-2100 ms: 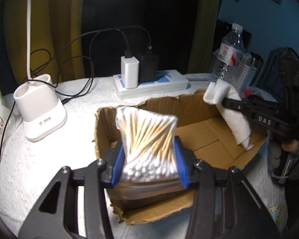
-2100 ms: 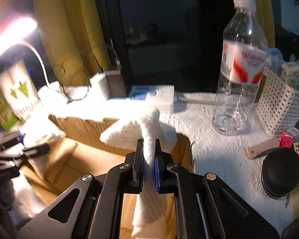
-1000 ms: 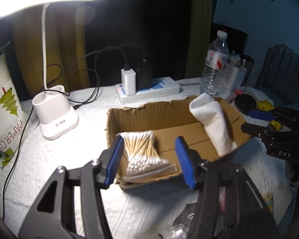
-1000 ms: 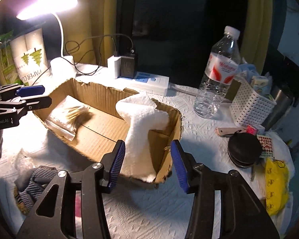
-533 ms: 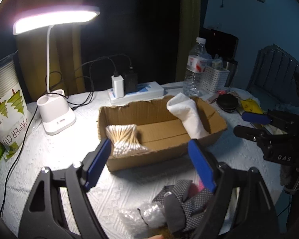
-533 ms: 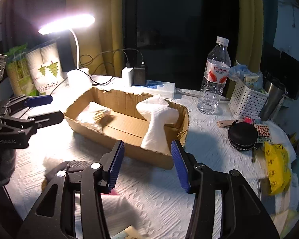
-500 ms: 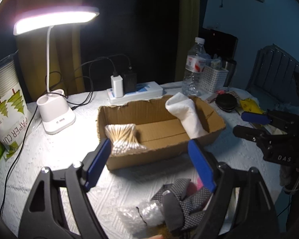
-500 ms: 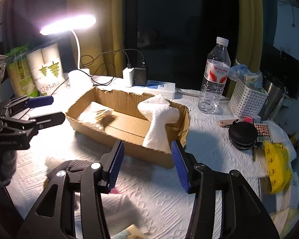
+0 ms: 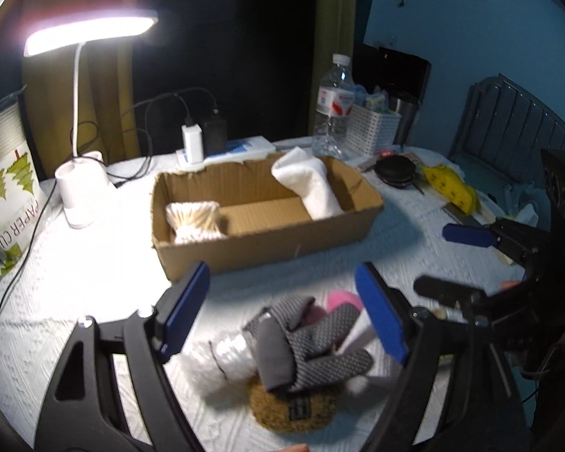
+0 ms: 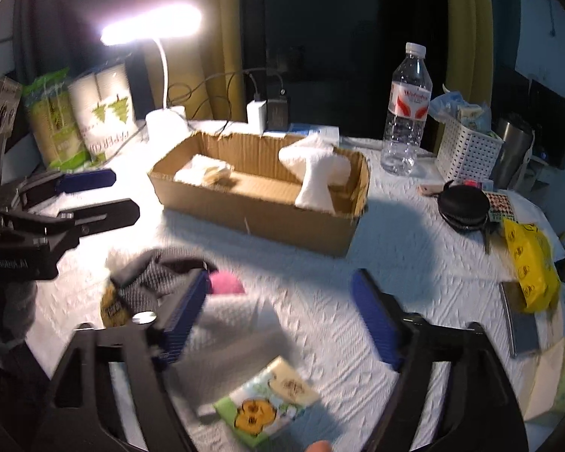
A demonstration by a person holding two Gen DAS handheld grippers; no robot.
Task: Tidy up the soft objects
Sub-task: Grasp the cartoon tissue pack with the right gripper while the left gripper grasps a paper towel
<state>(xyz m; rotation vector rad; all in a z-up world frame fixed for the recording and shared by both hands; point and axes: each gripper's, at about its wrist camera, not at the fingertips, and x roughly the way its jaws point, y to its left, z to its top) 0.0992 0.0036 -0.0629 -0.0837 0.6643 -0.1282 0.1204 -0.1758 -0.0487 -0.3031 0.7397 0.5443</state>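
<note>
A dim room with yellow curtains and a lit desk lamp (image 9: 90, 28) surrounds a counter (image 10: 320, 271) covered in white embossed paper. The left tongs (image 9: 282, 305) stand wide with nothing gripped; below the gap lies a pile of soft objects: a grey mesh glove (image 9: 309, 342), a pink item (image 9: 341, 299) partly under it, a white fluffy bundle (image 9: 214, 361) and a brown scrubby pad (image 9: 293, 403). The right tongs (image 10: 278, 312) are opening, their jaws far apart and empty. The right wrist view alone shows a green packet with an orange print (image 10: 267, 403) on the counter below the jaws, a yellow bag (image 10: 531, 263) at the right, and paper-cup packs (image 10: 101, 109) beside the lamp base. Both views show the cardboard box (image 9: 267, 241) farther out, well apart from either tool. The left wrist view looks more steeply into it: a bag of cotton swabs (image 9: 196, 218) rests at its left end and a white rolled cloth (image 9: 312, 184) leans against the back wall toward the right end. Behind the box stand a power strip (image 9: 229, 150), a water bottle (image 10: 406, 109) and a white perforated basket (image 10: 467, 147).
</note>
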